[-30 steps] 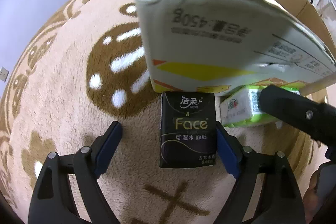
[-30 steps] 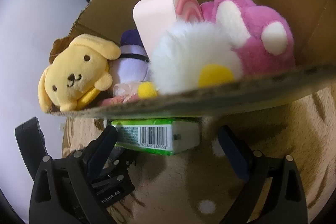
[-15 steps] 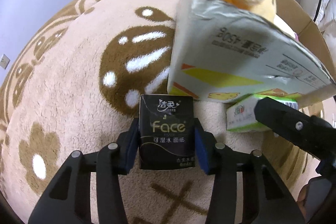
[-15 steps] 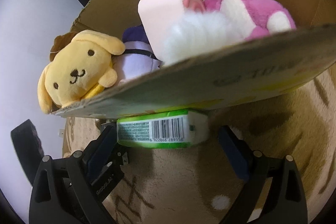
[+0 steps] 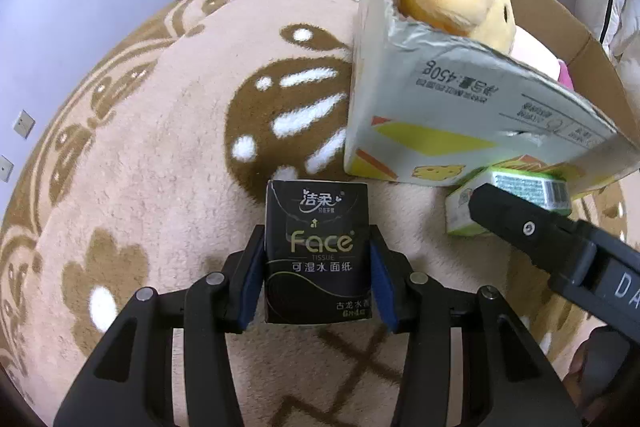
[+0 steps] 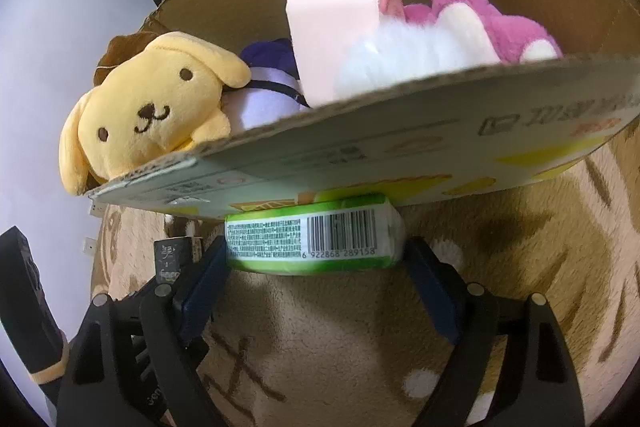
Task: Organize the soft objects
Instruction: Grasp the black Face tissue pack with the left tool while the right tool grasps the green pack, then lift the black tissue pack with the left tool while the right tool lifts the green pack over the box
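Observation:
My left gripper point(image 5: 316, 239) is shut on a black "Face" tissue pack point(image 5: 318, 211), its blue pads pressing both sides, just above the rug. A green tissue pack point(image 6: 312, 235) lies on the rug against the front wall of the cardboard box point(image 6: 400, 131). My right gripper point(image 6: 315, 251) straddles the green pack and its jaws are closing, with the pads right at the pack's ends and no squeeze visible. One right finger point(image 5: 520, 223) covers part of the green pack point(image 5: 520, 187) in the left wrist view.
The box holds a yellow dog plush point(image 6: 152, 111), a purple plush point(image 6: 264, 87), a pink block point(image 6: 332, 19), a white fluffy toy point(image 6: 400, 55) and a pink plush point(image 6: 480, 15). A beige rug point(image 5: 160, 147) with brown patterns spreads to the left. Clutter stands beyond the rug.
The left jaws closed onto the black pack, then rose a little with it. The right jaws narrowed around the green pack, and the right view pulled back slightly from the box.

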Available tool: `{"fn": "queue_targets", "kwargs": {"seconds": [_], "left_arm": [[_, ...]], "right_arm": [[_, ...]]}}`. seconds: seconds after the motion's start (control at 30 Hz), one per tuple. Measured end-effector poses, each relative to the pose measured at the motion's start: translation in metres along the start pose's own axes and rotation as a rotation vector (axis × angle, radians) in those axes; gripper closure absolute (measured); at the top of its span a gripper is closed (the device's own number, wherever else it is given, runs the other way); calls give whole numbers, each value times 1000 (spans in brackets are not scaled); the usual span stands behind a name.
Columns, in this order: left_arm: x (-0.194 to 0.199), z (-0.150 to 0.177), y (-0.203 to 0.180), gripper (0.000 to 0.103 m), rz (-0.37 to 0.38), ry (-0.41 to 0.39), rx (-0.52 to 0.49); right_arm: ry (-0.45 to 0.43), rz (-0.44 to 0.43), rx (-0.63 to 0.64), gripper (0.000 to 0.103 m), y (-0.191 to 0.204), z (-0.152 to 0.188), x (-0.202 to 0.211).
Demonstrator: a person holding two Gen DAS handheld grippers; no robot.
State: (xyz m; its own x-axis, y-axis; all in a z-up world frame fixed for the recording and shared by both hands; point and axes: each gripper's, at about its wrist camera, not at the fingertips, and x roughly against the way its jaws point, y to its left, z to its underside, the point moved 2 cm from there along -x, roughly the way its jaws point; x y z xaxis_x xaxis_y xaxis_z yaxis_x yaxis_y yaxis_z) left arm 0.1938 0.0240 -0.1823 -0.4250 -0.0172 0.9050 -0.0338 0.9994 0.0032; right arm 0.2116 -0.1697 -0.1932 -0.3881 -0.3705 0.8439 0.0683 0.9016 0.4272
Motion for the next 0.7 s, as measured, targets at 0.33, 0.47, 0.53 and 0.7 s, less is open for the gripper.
{"fn": "queue_targets", "kwargs": {"seconds": [0.33, 0.47, 0.53, 0.7], "left_arm": [[20, 0, -12, 57, 2, -46, -31], [32, 3, -13, 57, -1, -71, -43], [40, 4, -13, 57, -7, -92, -51], [72, 1, -10, 57, -36, -168, -47]], "right_arm": [[-17, 17, 56, 14, 4, -1, 25], [-46, -12, 38, 14, -2, 0, 46], [-55, -29, 33, 14, -3, 2, 54], [-84, -79, 20, 14, -15, 14, 85]]}}
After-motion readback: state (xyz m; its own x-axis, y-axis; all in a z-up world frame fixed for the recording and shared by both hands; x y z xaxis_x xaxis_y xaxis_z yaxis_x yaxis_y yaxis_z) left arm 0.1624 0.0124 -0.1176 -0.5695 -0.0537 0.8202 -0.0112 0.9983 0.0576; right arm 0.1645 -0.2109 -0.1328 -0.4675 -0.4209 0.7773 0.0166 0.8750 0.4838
